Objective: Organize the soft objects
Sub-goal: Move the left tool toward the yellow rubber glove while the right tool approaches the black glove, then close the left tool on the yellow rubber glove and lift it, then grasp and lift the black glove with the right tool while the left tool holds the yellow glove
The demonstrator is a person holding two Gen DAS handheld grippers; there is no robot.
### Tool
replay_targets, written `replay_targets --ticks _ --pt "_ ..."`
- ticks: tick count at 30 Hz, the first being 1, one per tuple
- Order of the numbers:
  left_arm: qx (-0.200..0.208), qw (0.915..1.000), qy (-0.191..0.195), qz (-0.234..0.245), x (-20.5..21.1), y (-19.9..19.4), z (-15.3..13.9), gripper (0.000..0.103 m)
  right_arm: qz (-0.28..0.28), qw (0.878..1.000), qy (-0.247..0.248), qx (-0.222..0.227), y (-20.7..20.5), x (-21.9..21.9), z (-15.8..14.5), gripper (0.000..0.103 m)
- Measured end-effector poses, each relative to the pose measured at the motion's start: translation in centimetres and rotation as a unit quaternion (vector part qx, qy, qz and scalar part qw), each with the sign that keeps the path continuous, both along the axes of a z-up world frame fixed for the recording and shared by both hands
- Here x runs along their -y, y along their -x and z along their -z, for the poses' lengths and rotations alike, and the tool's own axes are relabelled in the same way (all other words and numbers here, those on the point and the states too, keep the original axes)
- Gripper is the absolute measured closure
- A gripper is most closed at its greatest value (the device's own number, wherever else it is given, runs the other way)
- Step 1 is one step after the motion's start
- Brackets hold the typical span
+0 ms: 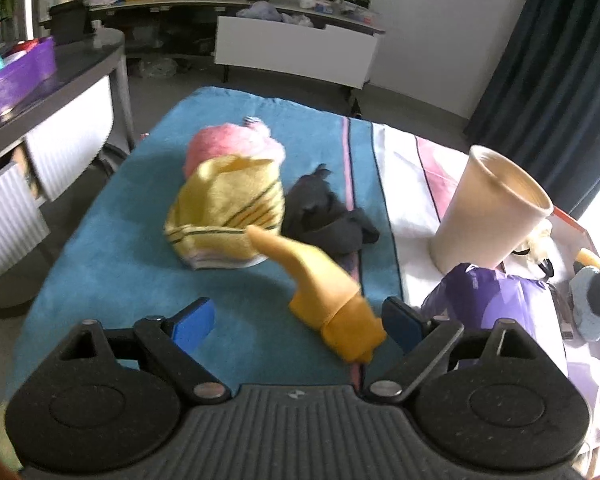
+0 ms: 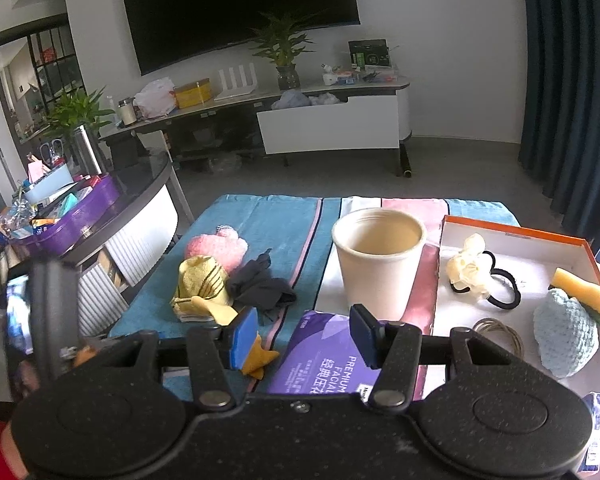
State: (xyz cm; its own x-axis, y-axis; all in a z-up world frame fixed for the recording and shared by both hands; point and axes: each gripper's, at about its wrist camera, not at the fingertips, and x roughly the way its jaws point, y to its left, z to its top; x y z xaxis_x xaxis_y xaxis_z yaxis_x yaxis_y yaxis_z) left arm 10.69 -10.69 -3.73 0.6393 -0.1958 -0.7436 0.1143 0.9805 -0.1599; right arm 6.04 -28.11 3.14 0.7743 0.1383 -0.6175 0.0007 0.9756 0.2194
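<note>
Soft objects lie scattered on the teal towel [image 1: 100, 264]: an orange cloth piece [image 1: 332, 300], a yellow striped cloth [image 1: 224, 216] beyond it, a dark sock [image 1: 324, 216] beside that, and a pink plush [image 1: 228, 144] farthest out. The step in hand looks like reaching for a pickup. The left gripper [image 1: 298, 320] stands wide apart, holding nothing, with the orange cloth piece partly between its jaws, close to the right one. Next it needs to settle lower and close. The right gripper [image 2: 304, 336] hovers half apart over a purple tissue pack [image 2: 320, 356], gripping nothing.
</note>
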Motion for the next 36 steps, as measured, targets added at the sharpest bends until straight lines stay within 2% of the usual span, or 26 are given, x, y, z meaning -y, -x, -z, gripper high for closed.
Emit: replay_targets --ticks 4,6,7,9,11,18,21,26,31,36 --pt "-0.012 0.9998 -0.002 0.013 1.1 -1.4 1.5 0.024 0.001 1.0 -0.001 0.0 -0.1 0.3 0.1 0.04" --pt "-0.016 0.9997 0.002 0.016 1.2 -1.8 2.2 0.039 0.001 1.0 -0.002 -0.001 -0.2 0.4 0.2 0.04" --pt "-0.021 0.9996 0.005 0.017 1.2 -2.0 2.6 0.052 0.0 1.0 -0.002 -0.002 -0.3 0.4 0.3 0.04" --pt "-0.009 0.9997 0.009 0.022 1.1 -1.9 2.7 0.07 -0.003 1.0 -0.002 -0.004 -0.5 0.3 0.4 0.04" --pt "-0.006 0.9993 0.018 0.033 0.9 -1.5 2.5 0.078 -0.007 1.0 -0.001 -0.006 -0.8 0.2 0.6 0.04" --pt "0.017 0.9987 0.024 0.041 -2.4 0.9 0.3 0.079 -0.027 1.0 0.005 -0.014 -2.4 -1.5 0.8 0.035" --pt "0.026 0.9991 0.012 0.031 -3.9 1.3 -0.6 0.079 -0.042 0.999 0.013 -0.022 -3.7 -2.8 1.0 0.034" --pt "0.033 0.9993 -0.004 0.019 -6.5 0.8 -1.4 0.079 -0.067 0.996 0.027 -0.048 -6.8 -5.2 1.8 0.027" --pt "0.035 0.9992 0.001 0.021 -7.2 -0.4 -1.5 0.079 -0.098 0.989 0.07 -0.091 -10.9 -7.7 3.3 0.024" --pt "0.037 0.9989 0.005 0.026 -7.3 -1.0 -1.6 0.079 -0.104 0.979 0.125 -0.121 -14.3 -9.2 5.0 0.02"
